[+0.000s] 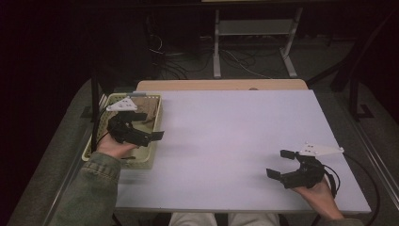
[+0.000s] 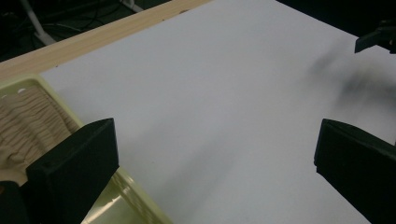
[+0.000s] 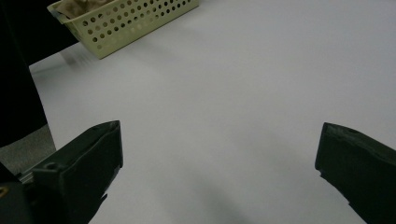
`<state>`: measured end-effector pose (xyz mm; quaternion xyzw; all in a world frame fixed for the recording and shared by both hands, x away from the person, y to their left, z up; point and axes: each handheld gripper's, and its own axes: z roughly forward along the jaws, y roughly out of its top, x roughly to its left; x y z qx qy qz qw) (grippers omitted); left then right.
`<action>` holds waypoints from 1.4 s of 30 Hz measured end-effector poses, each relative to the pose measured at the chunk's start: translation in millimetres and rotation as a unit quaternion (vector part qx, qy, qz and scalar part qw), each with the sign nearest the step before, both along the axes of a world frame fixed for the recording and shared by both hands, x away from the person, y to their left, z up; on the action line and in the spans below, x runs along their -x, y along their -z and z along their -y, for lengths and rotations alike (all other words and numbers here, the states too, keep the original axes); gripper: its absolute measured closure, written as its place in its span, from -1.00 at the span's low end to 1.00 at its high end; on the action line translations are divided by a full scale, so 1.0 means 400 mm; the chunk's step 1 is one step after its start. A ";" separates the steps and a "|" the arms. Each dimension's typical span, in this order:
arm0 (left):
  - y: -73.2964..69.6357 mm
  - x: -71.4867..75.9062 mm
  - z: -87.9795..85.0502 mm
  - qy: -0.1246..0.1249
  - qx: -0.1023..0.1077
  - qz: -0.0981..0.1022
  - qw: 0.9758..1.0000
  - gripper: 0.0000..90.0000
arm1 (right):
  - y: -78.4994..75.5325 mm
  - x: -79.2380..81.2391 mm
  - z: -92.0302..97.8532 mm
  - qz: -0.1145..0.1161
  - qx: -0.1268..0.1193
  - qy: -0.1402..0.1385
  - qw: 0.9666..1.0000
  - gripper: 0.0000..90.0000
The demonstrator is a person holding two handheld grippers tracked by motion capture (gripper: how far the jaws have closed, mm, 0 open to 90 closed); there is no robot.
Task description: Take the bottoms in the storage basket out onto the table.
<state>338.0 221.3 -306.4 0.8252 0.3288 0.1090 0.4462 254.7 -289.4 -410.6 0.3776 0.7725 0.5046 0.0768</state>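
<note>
White tabletop point(image 1: 226, 141), dark room; left gripper point(image 1: 151, 127) and right gripper point(image 1: 281, 164) agape, empty.

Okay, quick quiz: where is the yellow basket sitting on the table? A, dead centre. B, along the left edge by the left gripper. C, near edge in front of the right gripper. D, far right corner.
B: in the high view the basket sits along the table's left edge, with the left gripper over it.
</note>
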 end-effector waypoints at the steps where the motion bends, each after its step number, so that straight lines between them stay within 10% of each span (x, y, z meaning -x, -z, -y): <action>1: 0.000 -0.003 -0.003 -0.001 0.004 -0.002 1.000 -1.00 | 0.000 0.000 0.000 0.000 0.000 0.000 1.000 -0.99; 42: -0.018 -0.130 -0.135 -0.087 -0.035 -0.022 0.995 -1.00 | -0.001 -0.001 0.007 0.001 0.002 0.007 1.000 -0.99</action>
